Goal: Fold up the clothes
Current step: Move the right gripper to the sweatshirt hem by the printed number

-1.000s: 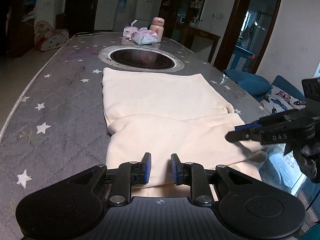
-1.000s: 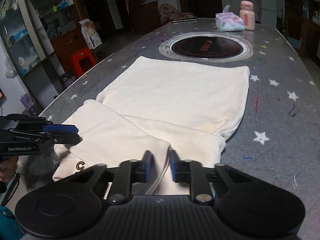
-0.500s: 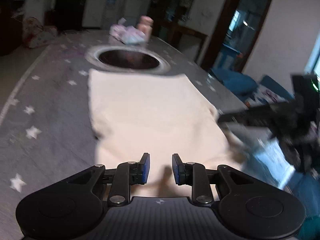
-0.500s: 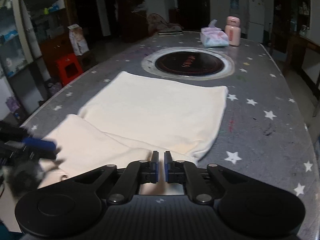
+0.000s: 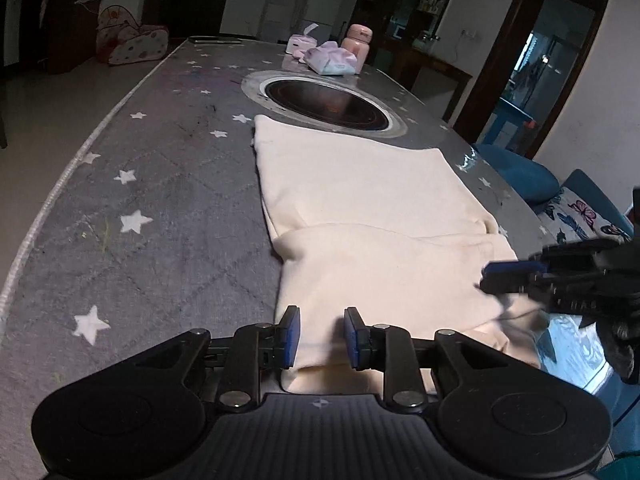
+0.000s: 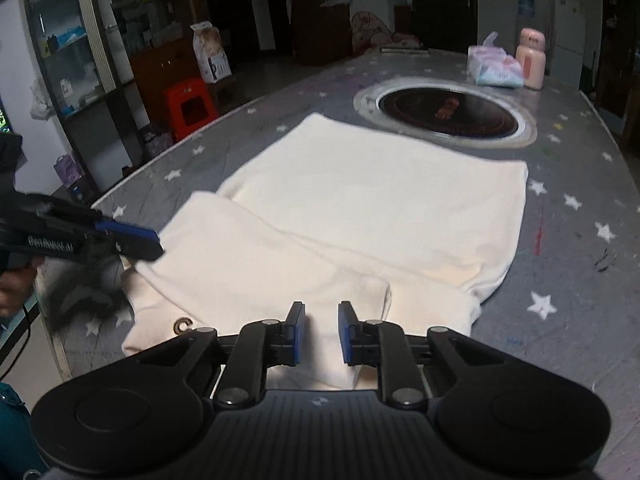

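A cream garment lies on the grey star-patterned table, its near part folded over in two overlapping flaps. My left gripper sits over the garment's near edge, its blue pads a narrow gap apart, with cloth lying below them. In the right wrist view the garment shows a small "C" mark near its front left corner. My right gripper is over the near right flap, and its jaws are opening with cloth under them, not pinched. Each gripper also shows in the other's view: the right gripper and the left gripper.
A round black cooktop is set into the table just beyond the garment. Tissue packs and a pink bottle stand at the far end. The table's edge runs close to the garment's corner on the left gripper's side. A red stool stands beyond it.
The right gripper's jaws were nearly shut half a second ago and now stand apart. Both hands have shifted slightly. The garment lies as before.
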A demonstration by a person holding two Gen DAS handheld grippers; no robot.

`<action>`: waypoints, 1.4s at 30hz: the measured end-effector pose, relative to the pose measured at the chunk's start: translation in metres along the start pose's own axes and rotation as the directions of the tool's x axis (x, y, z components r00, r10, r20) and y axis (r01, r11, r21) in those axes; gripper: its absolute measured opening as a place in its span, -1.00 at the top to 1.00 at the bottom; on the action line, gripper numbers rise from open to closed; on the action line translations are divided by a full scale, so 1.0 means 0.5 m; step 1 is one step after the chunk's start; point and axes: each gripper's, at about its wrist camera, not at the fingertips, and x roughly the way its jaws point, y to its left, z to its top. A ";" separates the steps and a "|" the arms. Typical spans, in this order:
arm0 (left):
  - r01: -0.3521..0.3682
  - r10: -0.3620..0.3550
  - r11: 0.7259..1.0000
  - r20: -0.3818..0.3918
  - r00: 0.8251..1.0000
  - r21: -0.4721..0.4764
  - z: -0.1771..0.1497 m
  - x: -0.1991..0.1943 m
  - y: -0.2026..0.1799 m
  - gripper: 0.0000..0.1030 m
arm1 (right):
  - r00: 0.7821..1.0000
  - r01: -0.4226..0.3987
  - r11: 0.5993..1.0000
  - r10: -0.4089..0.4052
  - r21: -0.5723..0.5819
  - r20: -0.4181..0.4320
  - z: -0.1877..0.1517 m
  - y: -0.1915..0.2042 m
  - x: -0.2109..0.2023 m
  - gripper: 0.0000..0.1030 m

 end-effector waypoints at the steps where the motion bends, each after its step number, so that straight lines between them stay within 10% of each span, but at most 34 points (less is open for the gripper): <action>1: 0.000 0.000 1.000 0.009 1.000 -0.008 0.008 -0.002 -0.001 0.49 | 1.000 -0.002 1.000 0.002 0.001 -0.003 -0.002 -0.001 0.003 0.65; 7: 0.061 -0.060 0.998 0.054 0.997 -0.013 0.052 0.035 -0.008 0.47 | 1.000 -0.013 1.000 0.013 0.010 -0.004 -0.004 -0.005 0.006 0.53; 14: -0.056 0.057 0.997 0.028 0.998 -0.052 0.047 0.064 0.038 0.32 | 1.000 -0.004 1.000 0.004 0.005 -0.004 -0.006 -0.009 -0.001 0.53; 42: 0.062 -0.059 0.955 -0.019 0.998 0.291 -0.021 0.032 -0.117 0.21 | 0.998 0.055 0.995 -0.058 -0.089 -0.032 -0.037 0.010 -0.030 0.51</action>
